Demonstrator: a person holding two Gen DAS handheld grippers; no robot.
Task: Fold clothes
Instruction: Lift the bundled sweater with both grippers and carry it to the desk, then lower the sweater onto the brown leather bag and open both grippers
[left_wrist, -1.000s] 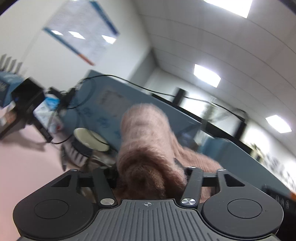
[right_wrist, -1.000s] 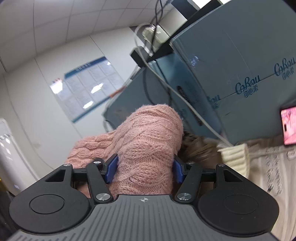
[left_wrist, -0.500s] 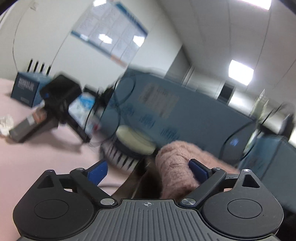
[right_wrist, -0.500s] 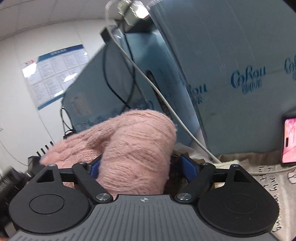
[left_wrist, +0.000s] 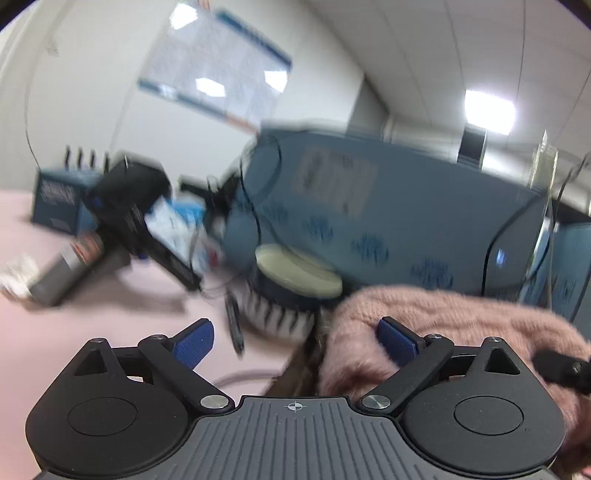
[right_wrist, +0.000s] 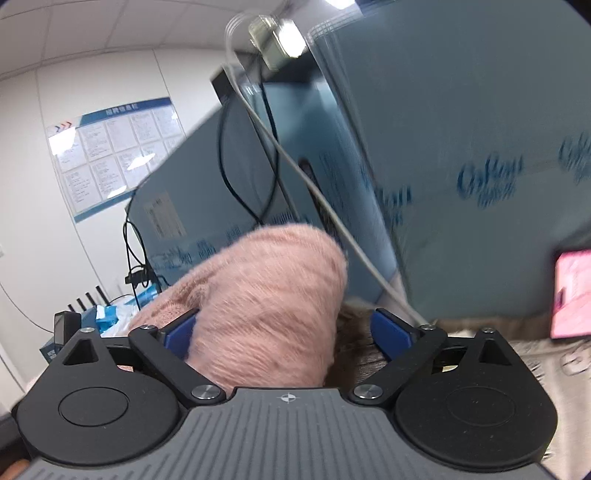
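Note:
A fuzzy pink knit sweater (left_wrist: 443, 317) lies bunched at the right of the left wrist view, against my right blue pad. My left gripper (left_wrist: 295, 339) is wide open, with the pink table showing between its pads. In the right wrist view the sweater (right_wrist: 266, 302) bulges up between the pads of my right gripper (right_wrist: 288, 332), which is open; the cloth touches the left pad (right_wrist: 181, 330) and a gap shows by the right pad (right_wrist: 391, 332).
Blue cardboard boxes (right_wrist: 461, 147) and cables (right_wrist: 314, 184) stand close behind the sweater. A round brush (left_wrist: 291, 291), a black device (left_wrist: 140, 218) and a small blue box (left_wrist: 55, 199) sit on the pink table (left_wrist: 74, 321). A beige printed garment (right_wrist: 546, 369) lies at right.
Both grippers have opened and let go of the sweater. The left gripper swung left and down, so the sweater now sits at its right side. The right view tilted downward.

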